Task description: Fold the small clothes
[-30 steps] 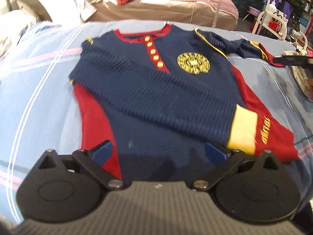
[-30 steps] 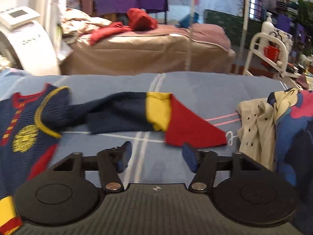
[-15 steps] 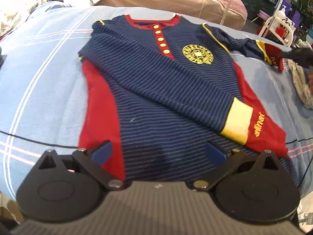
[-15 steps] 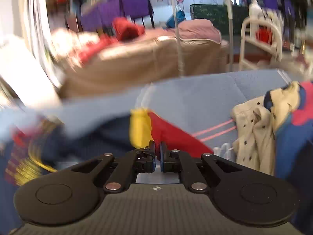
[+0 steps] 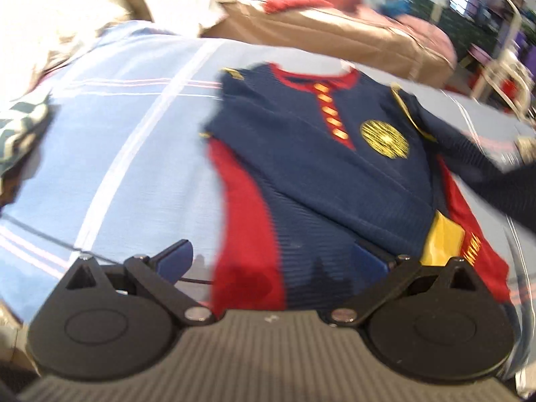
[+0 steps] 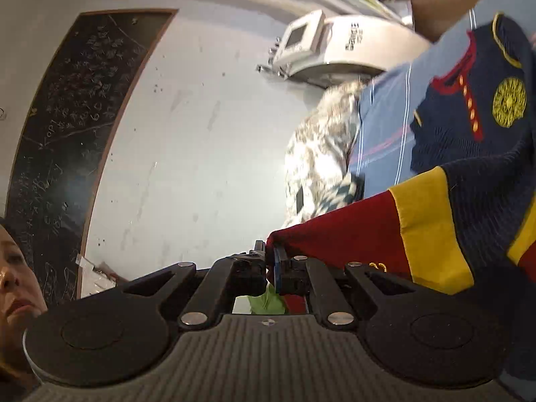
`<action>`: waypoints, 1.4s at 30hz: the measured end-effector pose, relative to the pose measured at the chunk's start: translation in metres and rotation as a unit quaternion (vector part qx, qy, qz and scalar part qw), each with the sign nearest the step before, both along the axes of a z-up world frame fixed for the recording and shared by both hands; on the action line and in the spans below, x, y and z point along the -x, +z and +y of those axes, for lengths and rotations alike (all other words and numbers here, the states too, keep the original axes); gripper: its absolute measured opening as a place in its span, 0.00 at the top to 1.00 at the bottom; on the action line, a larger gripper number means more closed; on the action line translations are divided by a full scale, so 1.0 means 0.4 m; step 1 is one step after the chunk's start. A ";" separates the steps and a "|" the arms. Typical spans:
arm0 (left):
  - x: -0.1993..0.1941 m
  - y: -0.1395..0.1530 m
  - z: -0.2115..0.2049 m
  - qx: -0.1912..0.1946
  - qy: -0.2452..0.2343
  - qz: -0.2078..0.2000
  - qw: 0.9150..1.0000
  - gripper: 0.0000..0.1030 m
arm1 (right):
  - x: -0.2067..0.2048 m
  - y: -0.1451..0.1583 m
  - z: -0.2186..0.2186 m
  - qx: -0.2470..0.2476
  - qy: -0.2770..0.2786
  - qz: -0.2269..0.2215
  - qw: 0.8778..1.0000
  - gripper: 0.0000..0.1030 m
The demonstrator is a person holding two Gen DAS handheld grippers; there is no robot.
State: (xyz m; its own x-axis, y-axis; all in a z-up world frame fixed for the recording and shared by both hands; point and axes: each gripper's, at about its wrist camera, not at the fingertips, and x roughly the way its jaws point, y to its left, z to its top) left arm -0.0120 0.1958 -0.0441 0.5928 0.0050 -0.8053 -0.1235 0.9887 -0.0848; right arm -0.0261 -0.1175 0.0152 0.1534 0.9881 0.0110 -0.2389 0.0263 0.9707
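Spreading across most of the left wrist view is the blue striped bed (image 5: 110,154), and on it lies the small navy jumper (image 5: 301,174) with red side panels, chest up, neckline toward the upper middle of the frame. One sleeve already lies folded across its front, its yellow and red cuff (image 5: 449,238) at the lower right. A beige couch (image 5: 335,30) sits behind the bed in the upper part of that frame, and a mottled garment (image 6: 321,157) hangs over the bed's edge in the middle of the right wrist view.

A second ago my right jaws stood spread above the other sleeve, which lay flat on the bed, pointing away from the jumper's body. Now my right gripper (image 6: 273,264) has its jaws pressed together, pinching the red tip of that sleeve (image 6: 418,231), and the view has swung round to the wall and blackboard (image 6: 67,127), so the cuff is lifted off the bed, with the jumper's body at the right of the frame. I judge this to be the second sleeve fold under way: the cuff needs carrying across the chest and laying flat.

My left gripper (image 5: 273,261) hangs over the jumper's hem at the bottom of its frame, jaws spread wide, pinching nothing.
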 end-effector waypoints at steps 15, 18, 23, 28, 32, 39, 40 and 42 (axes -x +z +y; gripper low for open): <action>0.044 -0.007 0.101 0.089 0.055 0.015 0.994 0.00 | 0.022 -0.074 0.253 0.251 0.130 -0.157 0.946 0.43; 0.072 0.011 0.088 0.085 0.043 0.000 0.995 0.00 | 0.039 -0.138 0.272 0.315 0.099 -0.164 0.930 0.09; 0.162 0.031 -0.001 0.053 -0.084 -0.047 0.994 0.13 | 0.022 -0.235 0.125 0.308 -0.012 -0.042 0.950 0.11; 0.187 -0.039 -0.206 -0.027 -0.244 0.010 0.969 0.55 | 0.052 -0.288 -0.007 0.290 -0.088 0.045 0.952 0.06; 0.195 -0.123 -0.317 -0.087 -0.271 0.069 0.956 0.60 | 0.076 -0.297 -0.029 0.286 -0.108 0.067 0.950 0.03; 0.182 -0.170 -0.315 -0.125 -0.216 0.076 0.965 0.84 | 0.074 -0.289 -0.006 0.276 -0.107 0.052 0.954 0.00; 0.185 -0.163 -0.309 -0.115 -0.209 0.074 0.968 0.89 | 0.071 -0.289 -0.006 0.278 -0.105 0.050 0.954 0.00; 0.183 -0.142 -0.285 -0.078 -0.191 0.074 0.976 0.92 | 0.065 -0.288 -0.008 0.277 -0.107 0.047 0.954 0.00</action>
State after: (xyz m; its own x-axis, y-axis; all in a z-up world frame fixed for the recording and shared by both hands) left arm -0.0853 0.0820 -0.1009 0.4534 -0.0645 -0.8890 0.2567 0.9646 0.0609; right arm -0.0522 -0.1206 -0.0999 0.3260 0.7845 -0.5276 -0.0826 0.5796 0.8107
